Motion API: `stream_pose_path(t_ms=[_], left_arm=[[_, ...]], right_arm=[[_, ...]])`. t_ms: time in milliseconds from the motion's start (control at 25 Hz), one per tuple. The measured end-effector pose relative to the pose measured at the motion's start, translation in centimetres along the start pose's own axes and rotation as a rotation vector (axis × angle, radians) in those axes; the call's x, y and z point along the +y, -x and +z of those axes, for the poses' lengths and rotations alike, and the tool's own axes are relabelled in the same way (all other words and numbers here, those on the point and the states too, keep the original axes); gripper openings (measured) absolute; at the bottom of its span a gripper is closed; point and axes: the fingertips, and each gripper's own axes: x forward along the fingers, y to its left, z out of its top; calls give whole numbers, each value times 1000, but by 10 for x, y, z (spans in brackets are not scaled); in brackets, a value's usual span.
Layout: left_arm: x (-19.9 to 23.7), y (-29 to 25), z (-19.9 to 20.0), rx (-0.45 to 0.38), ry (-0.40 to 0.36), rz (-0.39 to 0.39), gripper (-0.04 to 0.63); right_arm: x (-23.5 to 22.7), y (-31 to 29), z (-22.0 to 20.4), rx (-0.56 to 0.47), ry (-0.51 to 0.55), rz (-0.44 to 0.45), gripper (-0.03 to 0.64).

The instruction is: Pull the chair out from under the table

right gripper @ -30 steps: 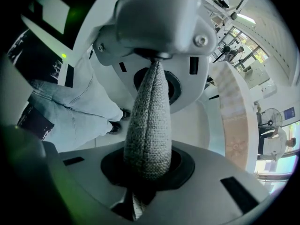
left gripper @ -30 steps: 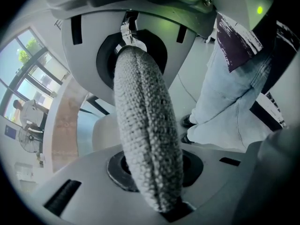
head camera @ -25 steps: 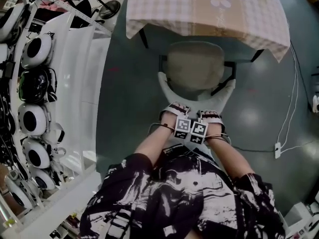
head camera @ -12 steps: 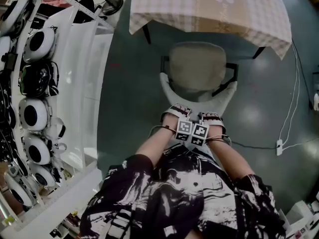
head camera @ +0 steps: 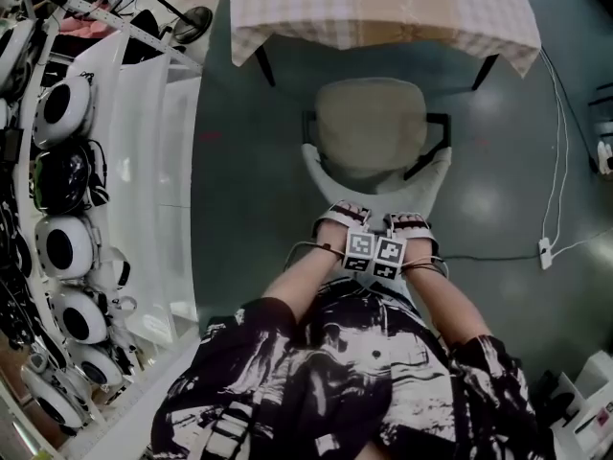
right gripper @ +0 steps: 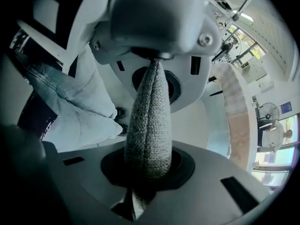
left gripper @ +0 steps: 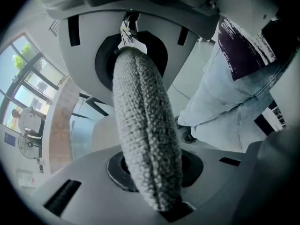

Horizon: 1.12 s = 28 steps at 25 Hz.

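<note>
While pinching chair backrest [head camera: 374, 193], left claw [head camera: 337, 211], right claw [head camera: 407, 219] nearly closed.

Left tool [head camera: 340, 215] and right tool [head camera: 407, 223] point steeply down, side by side (jaws clamped), forearms extended.

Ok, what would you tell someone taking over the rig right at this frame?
Grip: left tongs shut on the backrest rim; right tongs shut on the same rim, beside the left.
Place: the chair faces the table; its seat looks clear of the table edge.
Done: grip taken, chair mostly out.
To do: pull a little further if wanted, then let go.
</note>
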Motion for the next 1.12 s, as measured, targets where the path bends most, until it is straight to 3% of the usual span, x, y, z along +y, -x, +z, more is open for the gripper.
stream_pose_path(t_ms=[360, 760, 1000, 1120], left_arm=[[-30, 11, 11, 13, -21, -10, 66], [-31, 10, 15, -22, 22, 0, 76], [-28, 30, 9, -95, 100, 16, 119], [-30, 64, -8, -148, 202, 22, 137]], right_arm=[[35, 11, 3, 5, -26, 2, 55], [37, 13, 4, -32, 21, -37, 69], [39, 36, -8, -104, 95, -59, 95], [40, 67, -19, -161, 54, -62, 109]])
